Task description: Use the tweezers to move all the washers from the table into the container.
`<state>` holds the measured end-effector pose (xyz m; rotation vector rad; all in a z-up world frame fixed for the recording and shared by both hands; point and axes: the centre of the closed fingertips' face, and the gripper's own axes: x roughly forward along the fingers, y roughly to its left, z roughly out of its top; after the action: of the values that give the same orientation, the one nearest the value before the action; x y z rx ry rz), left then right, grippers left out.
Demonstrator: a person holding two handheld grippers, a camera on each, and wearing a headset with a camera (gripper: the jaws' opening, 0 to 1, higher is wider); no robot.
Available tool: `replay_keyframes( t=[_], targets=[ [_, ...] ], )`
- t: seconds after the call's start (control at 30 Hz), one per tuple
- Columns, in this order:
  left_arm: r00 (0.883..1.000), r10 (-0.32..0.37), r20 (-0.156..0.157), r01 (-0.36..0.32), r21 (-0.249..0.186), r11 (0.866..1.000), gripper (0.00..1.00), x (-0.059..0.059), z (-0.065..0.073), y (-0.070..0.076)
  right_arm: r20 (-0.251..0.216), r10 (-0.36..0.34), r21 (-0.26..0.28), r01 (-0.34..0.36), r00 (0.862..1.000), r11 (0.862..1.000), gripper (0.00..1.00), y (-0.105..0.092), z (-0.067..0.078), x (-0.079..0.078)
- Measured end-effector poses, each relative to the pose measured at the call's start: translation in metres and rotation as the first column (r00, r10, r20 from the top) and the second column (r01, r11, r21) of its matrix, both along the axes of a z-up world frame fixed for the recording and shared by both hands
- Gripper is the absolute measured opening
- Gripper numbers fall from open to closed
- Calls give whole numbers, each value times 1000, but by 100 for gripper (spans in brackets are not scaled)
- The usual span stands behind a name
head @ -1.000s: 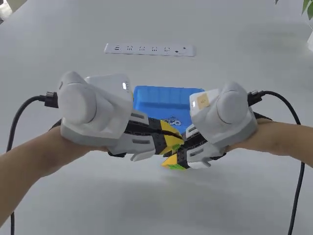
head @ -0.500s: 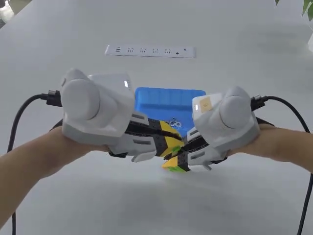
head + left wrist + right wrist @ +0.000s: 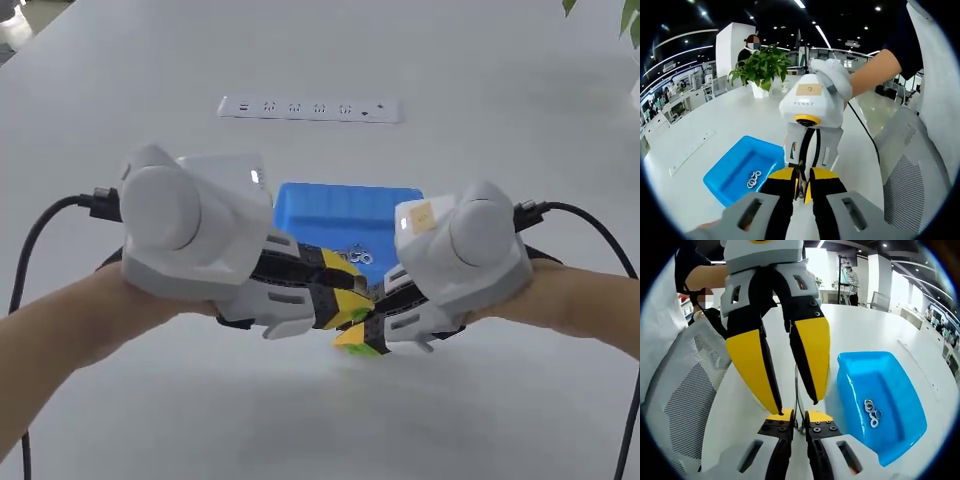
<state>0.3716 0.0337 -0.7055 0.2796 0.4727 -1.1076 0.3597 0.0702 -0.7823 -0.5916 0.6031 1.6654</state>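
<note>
Shifting only a touch over the last second, your right tongs (image 3: 799,417) pinch the tweezers (image 3: 796,382) while your left tongs (image 3: 795,405) stand spread around them, just beside the blue container (image 3: 846,385) where the washers (image 3: 872,416) lie, so no fresh pickup looks begun.

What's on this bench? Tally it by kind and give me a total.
Tray: 1
Washers: about 4, all in the tray
Tweezers: 1
Power strip: 1
Potted plant: 1
Grippers: 2, left gripper and right gripper
Total: about 10
</note>
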Motion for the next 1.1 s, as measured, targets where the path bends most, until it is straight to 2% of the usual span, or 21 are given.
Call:
replay_keyframes(
  t=[0.1, 0.3, 0.47, 0.63, 0.83, 1.1],
  targets=[
    [1000, 12, -3, -12, 2, 1000, 17, -1, 1, 4, 0, -4, -1, 4, 1000, 1000, 9, 0, 0, 0],
    [998, 48, -35, -48, 0, 999, 26, -8, 2, 16, -3, -19, 7, 19, 1000, 1000, 9, 1, 5, 1],
    [993, 108, -39, -107, 32, 994, 34, -16, -4, 35, -5, -30, 20, 30, 1000, 999, 9, 1, 11, 1],
    [981, 188, -56, -187, 37, 982, 45, -23, -8, 55, 1, -34, 26, 34, 999, 999, 9, -1, 17, -1],
    [967, 247, -62, -245, 41, 969, 55, -29, -8, 70, -7, -41, 27, 41, 999, 999, 9, -6, 24, -3],
    [953, 295, -73, -293, 34, 956, 65, -31, -9, 78, 1, -52, 37, 52, 999, 998, 9, -11, 52, 0]
  ],
)
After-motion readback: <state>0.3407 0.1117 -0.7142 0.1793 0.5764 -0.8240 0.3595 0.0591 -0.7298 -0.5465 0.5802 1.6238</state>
